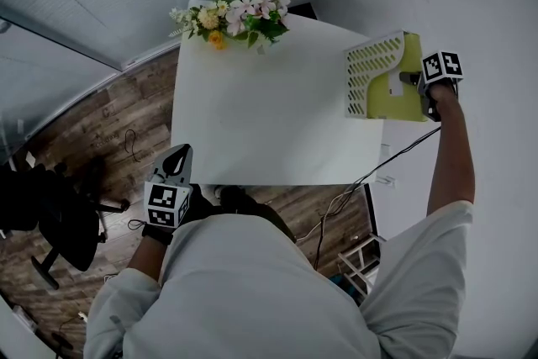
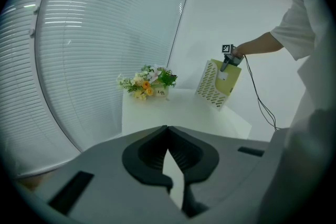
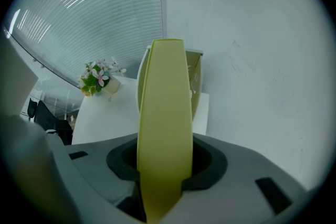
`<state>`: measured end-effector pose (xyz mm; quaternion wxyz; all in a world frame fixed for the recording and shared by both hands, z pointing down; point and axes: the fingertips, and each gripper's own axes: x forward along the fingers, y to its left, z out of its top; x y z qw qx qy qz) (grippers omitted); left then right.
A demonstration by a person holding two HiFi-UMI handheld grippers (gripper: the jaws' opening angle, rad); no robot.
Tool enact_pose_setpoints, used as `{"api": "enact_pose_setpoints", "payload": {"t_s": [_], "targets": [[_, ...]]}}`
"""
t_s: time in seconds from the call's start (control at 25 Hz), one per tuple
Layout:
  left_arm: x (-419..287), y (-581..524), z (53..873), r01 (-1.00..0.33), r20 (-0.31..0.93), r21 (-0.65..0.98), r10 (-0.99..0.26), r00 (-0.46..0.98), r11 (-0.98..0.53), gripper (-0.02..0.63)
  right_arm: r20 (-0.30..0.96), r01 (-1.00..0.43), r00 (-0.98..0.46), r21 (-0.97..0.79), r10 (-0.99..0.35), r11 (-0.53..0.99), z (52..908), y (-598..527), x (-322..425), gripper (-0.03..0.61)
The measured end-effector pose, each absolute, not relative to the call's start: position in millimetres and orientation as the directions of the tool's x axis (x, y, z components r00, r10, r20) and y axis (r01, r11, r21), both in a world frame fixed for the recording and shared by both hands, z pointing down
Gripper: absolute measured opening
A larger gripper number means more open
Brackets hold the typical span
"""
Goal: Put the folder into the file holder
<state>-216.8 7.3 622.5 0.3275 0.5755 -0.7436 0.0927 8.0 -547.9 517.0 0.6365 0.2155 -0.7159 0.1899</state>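
Between right gripper (image 3: 164,180) fingers (image 3: 208,166), yellow-green folder (image 3: 164,113); upright within file holder (image 1: 370,80)

White table (image 1: 269,122). Flowers (image 1: 239,13) sit at the middle of its far edge; a perforated white file holder (image 1: 374,84) stands upright by its far right corner.

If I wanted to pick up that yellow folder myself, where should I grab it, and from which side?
By its narrow top edge, from straight above. The folder stands upright, partly in the file holder, whose walls block its sides. The right gripper holds it that way.
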Motion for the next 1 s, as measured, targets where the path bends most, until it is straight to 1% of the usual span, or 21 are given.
{"api": "enact_pose_setpoints", "payload": {"t_s": [0.12,0.2,0.28,0.4,0.72,1.0], "targets": [[-214.8,8.0,623.3,-0.917,0.596,0.241,-0.794,-0.119,0.317,0.008,0.993,-0.538,-0.101,-0.006,-0.057,0.843,517.3,-546.0,8.2,0.202],[-213.0,6.9,622.6,-0.919,0.592,0.243,-0.798,-0.113,0.310,0.008,0.993,-0.526,-0.101,-0.005,-0.056,0.850,516.4,-543.4,9.9,0.234],[-211.9,4.7,620.1,-0.923,0.586,0.243,-0.803,-0.107,0.300,0.008,0.993,-0.518,-0.100,0.006,-0.067,0.855,512.7,-541.9,12.3,0.288],[-210.5,1.8,616.3,-0.929,0.581,0.240,-0.808,-0.096,0.283,0.008,0.984,-0.522,-0.150,0.001,-0.093,0.853,498.6,-540.5,12.2,0.333],[-205.7,-14.2,603.5,-0.953,0.552,0.229,-0.833,-0.043,0.200,0.008,0.896,-0.544,-0.382,-0.021,-0.225,0.839,420.5,-526.7,21.8,0.333],[-193.6,-38.5,585.4,-0.973,0.513,0.212,-0.858,0.028,0.094,0.008,0.743,-0.559,-0.570,-0.038,-0.351,0.828,360.1,-472.0,56.2,0.324]]}}
